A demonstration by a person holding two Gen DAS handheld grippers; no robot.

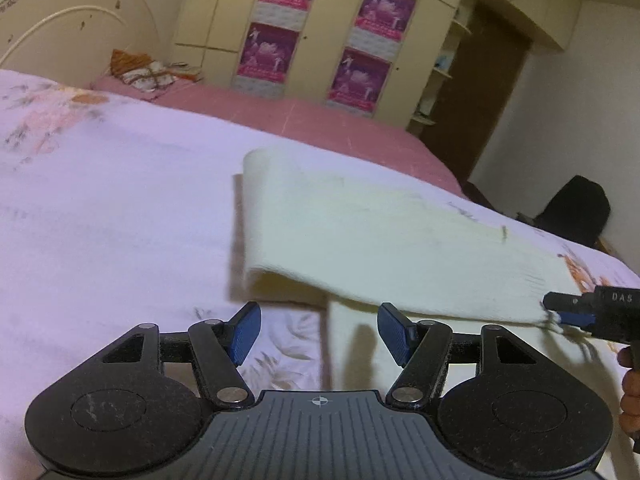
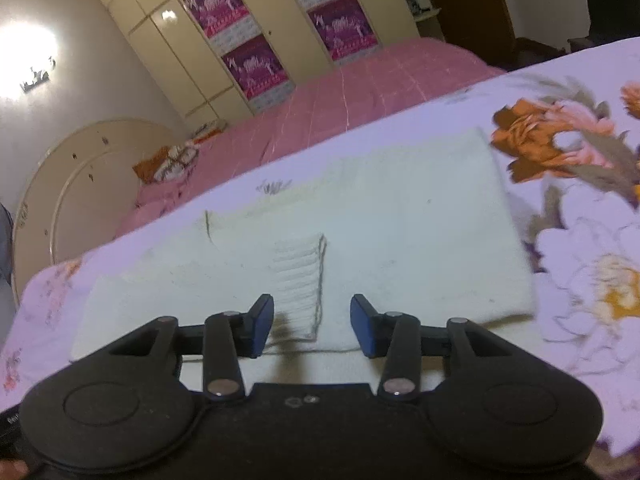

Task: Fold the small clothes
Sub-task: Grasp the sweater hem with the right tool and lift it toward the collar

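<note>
White letters "DAS" stand on the black body of the right gripper (image 1: 560, 317), seen at the right edge of the left wrist view; whatever follows is cut off by the frame. The purple posters (image 1: 267, 53) on the wardrobe doors (image 1: 320, 36) carry print too small and blurred to read. A crosshair mark sits on the left gripper (image 1: 319, 334) housing.

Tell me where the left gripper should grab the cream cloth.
Pinch the cloth at its near left corner, coming in low from the near side with the open left gripper: that edge hangs raised off the bed, leaving room for one finger beneath.
</note>
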